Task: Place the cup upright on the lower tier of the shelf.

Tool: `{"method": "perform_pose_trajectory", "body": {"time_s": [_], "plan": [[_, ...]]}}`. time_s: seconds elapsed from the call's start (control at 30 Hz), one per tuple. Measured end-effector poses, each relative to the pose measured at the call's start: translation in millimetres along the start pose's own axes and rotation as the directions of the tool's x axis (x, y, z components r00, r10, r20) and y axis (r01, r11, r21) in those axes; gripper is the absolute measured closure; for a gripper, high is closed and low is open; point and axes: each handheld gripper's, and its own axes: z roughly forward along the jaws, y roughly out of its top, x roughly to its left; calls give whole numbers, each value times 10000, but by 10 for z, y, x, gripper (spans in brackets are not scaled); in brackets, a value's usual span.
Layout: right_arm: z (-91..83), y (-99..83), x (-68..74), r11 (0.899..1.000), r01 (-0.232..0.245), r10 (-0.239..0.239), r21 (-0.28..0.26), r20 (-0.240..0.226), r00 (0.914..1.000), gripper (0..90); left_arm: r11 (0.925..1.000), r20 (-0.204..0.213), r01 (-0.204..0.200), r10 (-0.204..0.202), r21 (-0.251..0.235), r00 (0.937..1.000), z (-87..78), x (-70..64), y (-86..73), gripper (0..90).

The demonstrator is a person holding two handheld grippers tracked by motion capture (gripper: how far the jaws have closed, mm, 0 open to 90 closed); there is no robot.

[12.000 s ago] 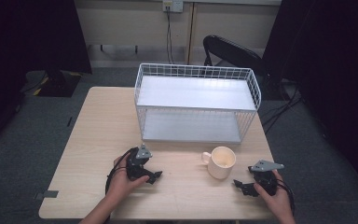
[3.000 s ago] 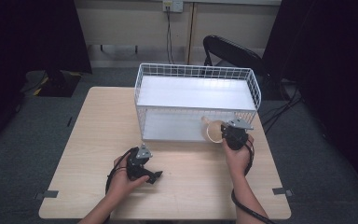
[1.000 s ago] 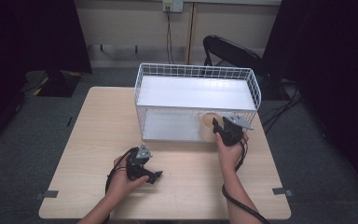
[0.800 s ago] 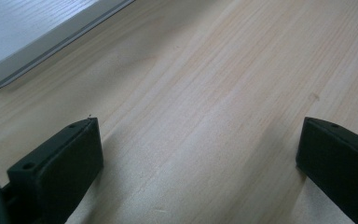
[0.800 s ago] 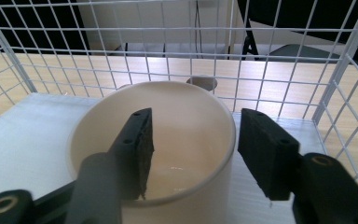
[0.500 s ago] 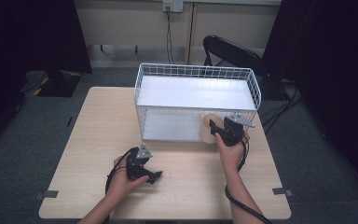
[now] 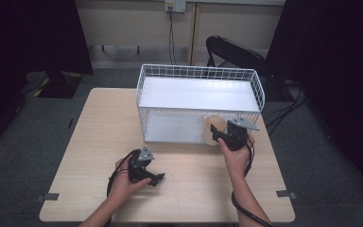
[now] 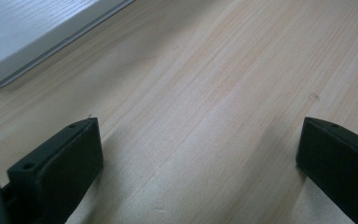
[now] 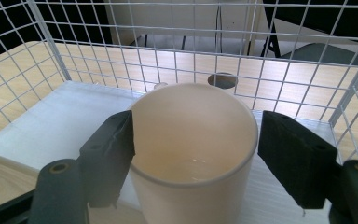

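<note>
A cream cup [image 7: 214, 126] stands upright at the front right of the white wire rack's [image 7: 198, 72] lower level. My right gripper [image 7: 217, 133] is shut on the cup [image 9: 193, 140], with one black jaw on each side of its rim, and reaches in from the rack's open front. The white shelf board [image 9: 60, 119] lies under and behind the cup. My left gripper [image 7: 157, 178] rests low on the wooden table [image 7: 99, 123] near the front, left of centre. It is open, and there is only bare wood between its jaws [image 8: 198, 154].
The rack has a white top shelf [image 7: 198, 92] with a raised wire rim and wire walls around the lower level [image 9: 307, 70]. A black chair [image 7: 234, 49] stands behind the table. Bare table lies left of the rack and along the front.
Twelve seconds ago the cup stood on the table near the front right. My right gripper took it and carried it into the rack's lower level; over the last second it barely moved. The left gripper stayed put.
</note>
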Motion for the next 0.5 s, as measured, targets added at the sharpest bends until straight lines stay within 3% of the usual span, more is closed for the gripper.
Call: {"method": "perform_pose_trajectory", "body": {"time_s": [0.17,0.27,0.5], "plan": [[-5,-1,10,9999,102,-100,81,-244,9997,210,10000,0,-17,17,19,10000,0,1,2,0],[6,-35,32,9992,348,-345,213,-144,9993,201,10000,3,-6,6,6,10000,1,0,1,0],[21,-85,42,9985,419,-418,344,-42,9991,188,10000,4,-5,5,8,10000,1,0,1,0]]}}
